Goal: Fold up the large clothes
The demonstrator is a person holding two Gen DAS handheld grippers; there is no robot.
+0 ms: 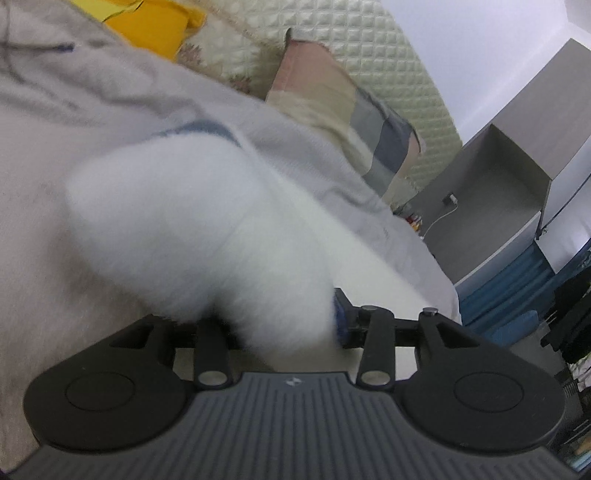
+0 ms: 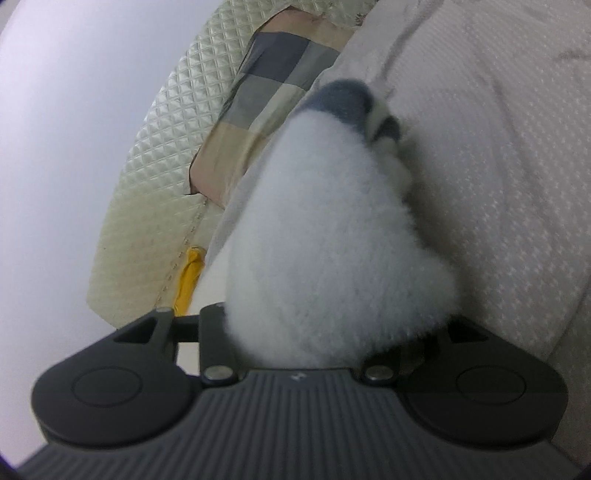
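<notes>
Fleece (image 1: 207,236), white and fluffy, bunched right at the left hand-held gripper (image 1: 273,325), between its fingers and covering their tips. Only a blue pad (image 1: 337,321) showing, at the right edge of the bunch and touching it. Cannot tell whether pinched or merely lying between the jaws; gap neither wide nor narrow. Runs up and away from there onto the bed (image 1: 55,258), blurred, with a grey-blue band (image 1: 207,129) at the far end.

Same at the right hand-held gripper (image 2: 332,343): fleece (image 2: 332,240) heaped between the fingers, hiding both tips, so grip or no grip cannot be told. Tapers upward to the grey-blue band (image 2: 343,99), lying against the pale textured bed cover.

Farther off, a checked pillow (image 1: 354,110) in grey, beige and pink at the head of the bed. Beside it a yellow cloth (image 1: 155,26), and behind both a quilted cream headboard (image 1: 388,55). Past the bed's edge in the left view, an open grey cabinet (image 1: 498,192).
</notes>
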